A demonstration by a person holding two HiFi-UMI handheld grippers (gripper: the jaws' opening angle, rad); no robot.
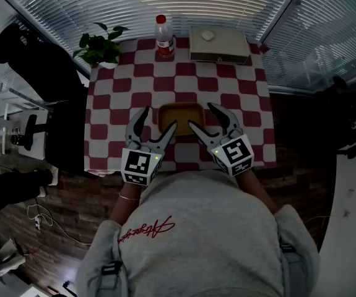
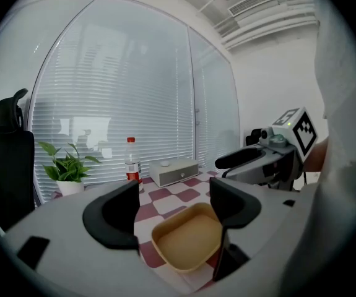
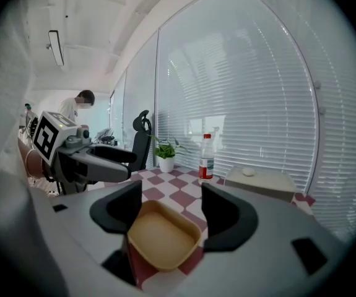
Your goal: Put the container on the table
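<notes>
Tan, shallow rectangular plastic container (image 1: pixel 181 114) sits flat on the table (image 1: pixel 239 104) with the red-and-white checked cloth, near the front edge and centred in front of the person. Judging by the flat seat, the placement looks done.

Flanking it from the near side: left gripper (image 1: pixel 160 117) and right gripper (image 1: pixel 200 114), angled in toward each other. Both sets of jaws are spread wide with nothing clamped. Each gripper view shows the container low in the gap with cloth visible around it. In the left gripper view the right-hand jaw overlaps the container's right rim; touching or just above, can't tell. The symmetric two-sided hold is probably there to keep the container level.

Far edge: clear plastic bottle with red cap (image 1: pixel 164 37), green potted plant (image 1: pixel 100 45), beige flat box (image 1: pixel 220 45). All are well apart from the container, so there's no collision risk on pull-back.
</notes>
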